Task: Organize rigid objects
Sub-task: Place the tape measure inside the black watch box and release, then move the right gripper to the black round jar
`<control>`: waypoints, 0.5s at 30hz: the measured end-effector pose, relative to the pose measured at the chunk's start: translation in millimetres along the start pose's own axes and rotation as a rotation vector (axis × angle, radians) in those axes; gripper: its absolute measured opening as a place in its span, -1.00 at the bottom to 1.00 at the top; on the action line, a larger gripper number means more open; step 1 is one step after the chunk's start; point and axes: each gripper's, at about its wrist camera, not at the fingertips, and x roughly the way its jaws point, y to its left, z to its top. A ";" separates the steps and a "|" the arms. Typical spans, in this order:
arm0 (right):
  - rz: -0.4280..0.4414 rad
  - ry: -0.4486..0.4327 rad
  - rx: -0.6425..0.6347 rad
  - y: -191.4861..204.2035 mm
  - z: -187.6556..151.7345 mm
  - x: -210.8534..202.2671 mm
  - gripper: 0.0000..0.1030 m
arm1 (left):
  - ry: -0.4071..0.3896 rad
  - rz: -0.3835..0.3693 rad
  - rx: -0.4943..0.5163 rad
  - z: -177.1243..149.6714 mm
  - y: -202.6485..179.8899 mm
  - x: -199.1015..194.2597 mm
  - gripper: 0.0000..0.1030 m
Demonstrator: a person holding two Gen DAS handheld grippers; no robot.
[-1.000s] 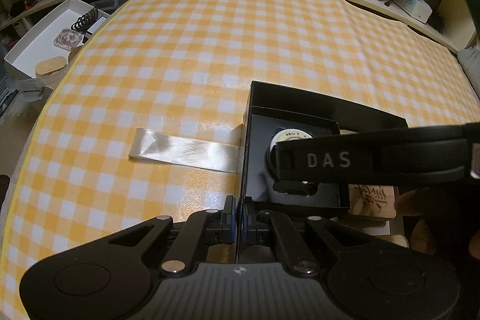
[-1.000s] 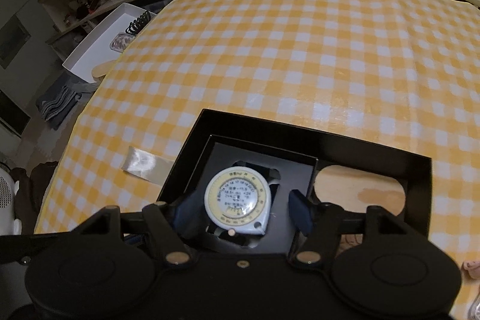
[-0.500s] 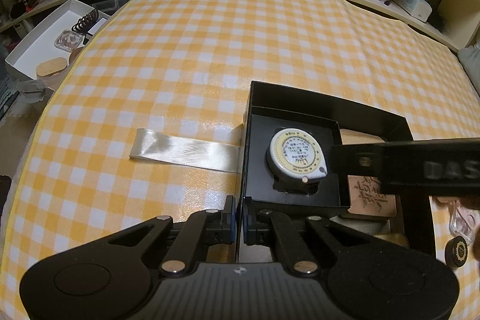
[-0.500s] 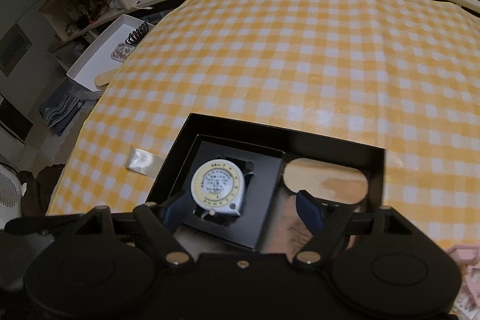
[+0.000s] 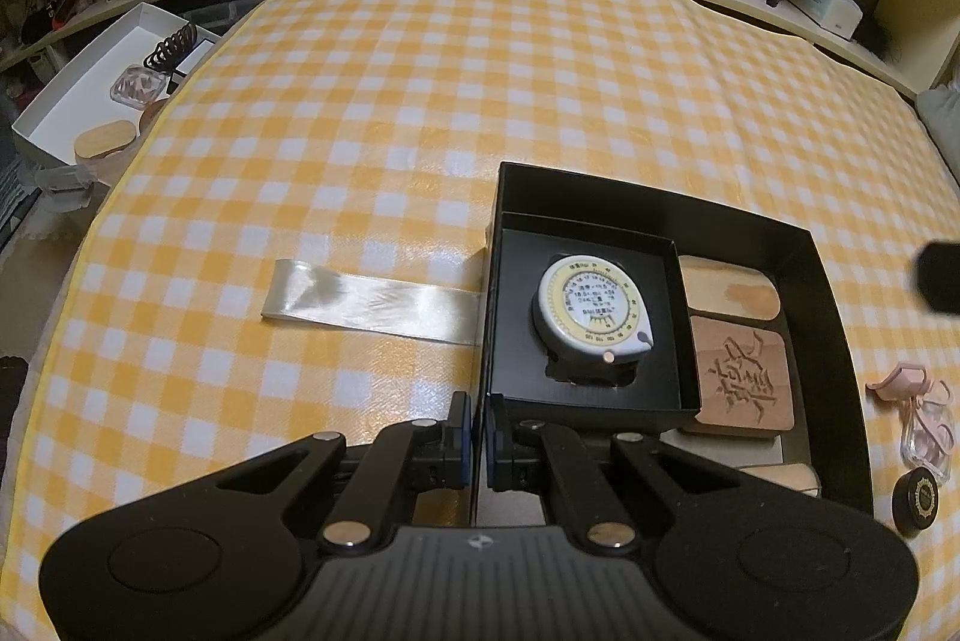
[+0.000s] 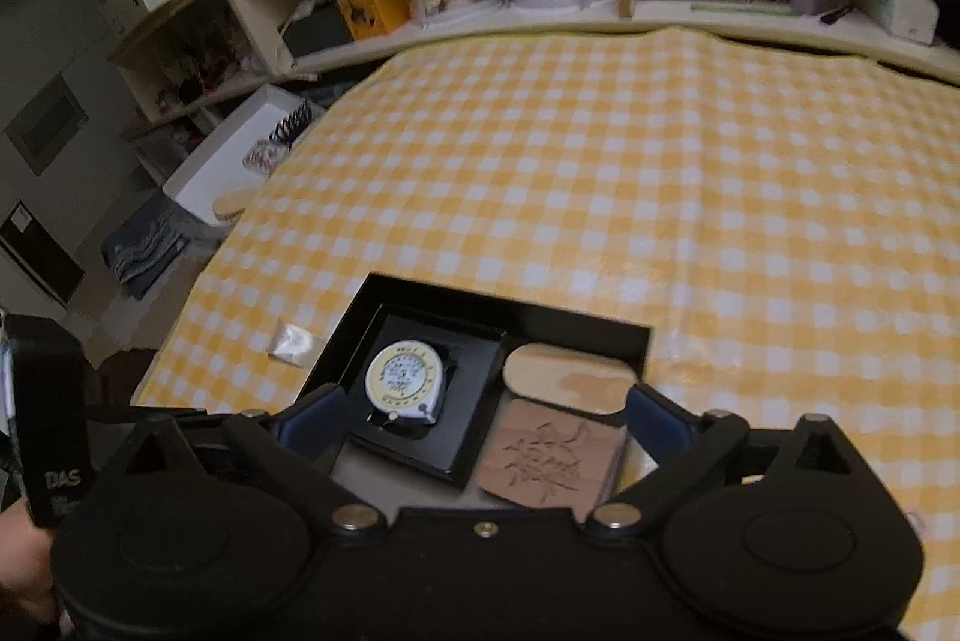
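Tape measure lies in a small inner tray of the black box, centre right of the left view. Left gripper fingers are together, clamped on the box's near-left wall. Right gripper fingers are spreading wide, holding nothing, above the tape measure and carved wooden block. Only the left view shows a pink clip on the yellow checked worktop.
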 end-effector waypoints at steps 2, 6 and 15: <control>-0.015 -0.030 0.008 -9.6 -0.8 -11.0 1.00 | 0.000 0.001 0.001 0.0 0.2 -0.1 -0.91; -0.053 -0.069 0.027 -34.8 -3.2 -29.3 1.00 | 0.000 0.001 0.002 0.1 0.2 -0.3 -0.91; -0.198 -0.135 0.086 -89.2 -18.6 -57.2 1.00 | -0.002 0.003 0.007 -0.5 -0.1 -2.8 -0.91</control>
